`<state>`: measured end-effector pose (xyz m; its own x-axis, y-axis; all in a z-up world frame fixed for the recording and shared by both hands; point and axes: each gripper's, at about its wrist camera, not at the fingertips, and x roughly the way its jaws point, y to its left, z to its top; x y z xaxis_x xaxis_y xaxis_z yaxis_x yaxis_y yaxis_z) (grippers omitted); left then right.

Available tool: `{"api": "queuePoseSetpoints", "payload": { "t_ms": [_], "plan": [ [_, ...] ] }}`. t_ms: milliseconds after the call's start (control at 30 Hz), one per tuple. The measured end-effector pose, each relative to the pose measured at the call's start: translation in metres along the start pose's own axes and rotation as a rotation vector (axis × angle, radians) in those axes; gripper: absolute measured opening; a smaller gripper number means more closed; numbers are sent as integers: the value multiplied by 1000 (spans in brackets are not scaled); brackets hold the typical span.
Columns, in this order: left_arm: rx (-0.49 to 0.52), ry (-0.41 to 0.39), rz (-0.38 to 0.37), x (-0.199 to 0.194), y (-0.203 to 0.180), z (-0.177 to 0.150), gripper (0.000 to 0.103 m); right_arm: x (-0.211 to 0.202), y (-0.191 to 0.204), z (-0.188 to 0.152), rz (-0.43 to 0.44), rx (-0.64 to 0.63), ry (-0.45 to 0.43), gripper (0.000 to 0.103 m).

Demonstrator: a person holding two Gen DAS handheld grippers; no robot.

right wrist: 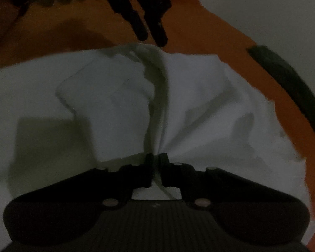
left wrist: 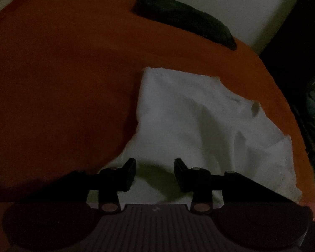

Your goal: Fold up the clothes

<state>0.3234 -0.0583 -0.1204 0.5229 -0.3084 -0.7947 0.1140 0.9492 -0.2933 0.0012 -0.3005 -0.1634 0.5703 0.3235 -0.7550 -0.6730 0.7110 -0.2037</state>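
Tightly pinched between the two pads of the right gripper [right wrist: 156, 169], a gathered ridge of the white garment [right wrist: 119, 96] fans upward and outward from the fingers, the cloth drawn into creases that run away from the grip. Across the garment, the left gripper [left wrist: 155, 173] stands with its jaws parted and nothing between them, hovering just above the near part of the same white cloth, which lies rumpled beneath and beyond its fingertips; in the right wrist view its two dark fingers show at the garment's far edge, just beside the cloth without clearly touching it. The step in hand appears to be a fold led by the right side alone, one pinch of fabric raised while the rest rests on the orange cover [left wrist: 58, 79]. The next move likely calls for the left jaws to close on a matching edge or corner, so that both grips can carry the cloth over evenly; a single pinch risks bunching it. A dark, elongated object [left wrist: 184, 20] lies well apart near the cover's far edge, its nature unclear in the dim light.
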Motion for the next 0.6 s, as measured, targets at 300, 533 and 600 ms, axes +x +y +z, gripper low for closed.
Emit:
{"api": "queuePoseSetpoints", "payload": {
  "t_ms": [300,533,600],
  "plan": [
    [7,-52,274,43,29,5,34,-49,-67,-39,-96,358,-55,40],
    [39,-100,207,29,48,55,30,-72,-170,-119,-241,763,39,43],
    [79,-91,141,42,31,82,33,-74,-181,-132,-175,864,12,42]
  ]
}}
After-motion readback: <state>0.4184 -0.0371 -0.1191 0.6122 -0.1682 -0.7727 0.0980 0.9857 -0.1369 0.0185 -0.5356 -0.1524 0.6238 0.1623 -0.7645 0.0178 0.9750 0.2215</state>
